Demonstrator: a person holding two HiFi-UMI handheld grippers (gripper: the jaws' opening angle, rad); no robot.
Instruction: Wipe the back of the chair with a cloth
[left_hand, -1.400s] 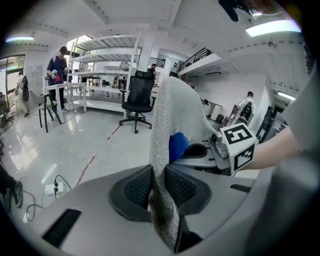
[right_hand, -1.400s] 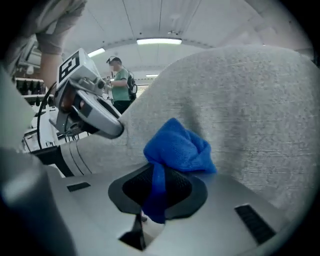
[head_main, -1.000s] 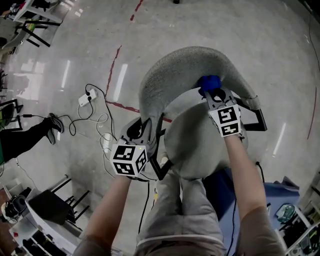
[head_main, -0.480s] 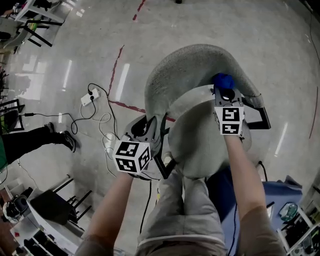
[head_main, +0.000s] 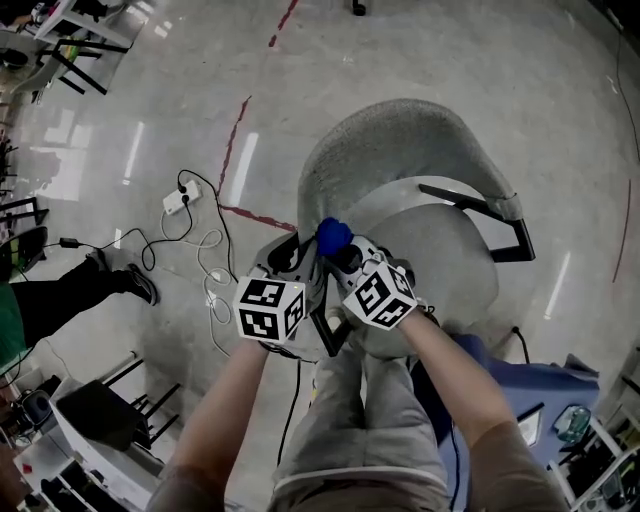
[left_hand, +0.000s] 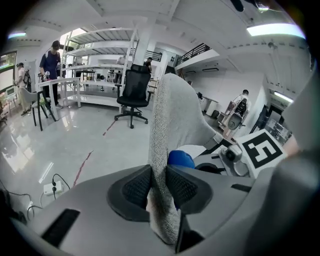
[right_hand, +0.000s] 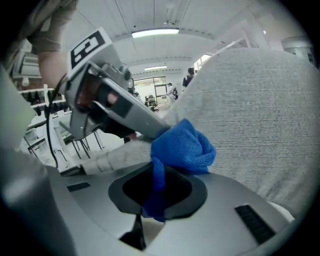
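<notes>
**Left:** the left tongs (left_hand: 158, 186) clamp the left edge of the grey chair back (head_main: 400, 140). The fabric sits between the pads, touched on both sides, though the jaws have just been opening slightly.

**Centre:** the blue cloth (head_main: 334, 236), bunched and clenched in the right tongs (right_hand: 156, 190), lies against the back's inner face at its left end. It is just beside the left tongs and above the seat (head_main: 440, 250).

**Step in hand, as judged:** a wiping stroke at its left limit.

**Next move:** sweep the cloth rightward along the curve, pressed to the fabric, while the left tongs steady the chair.
</notes>
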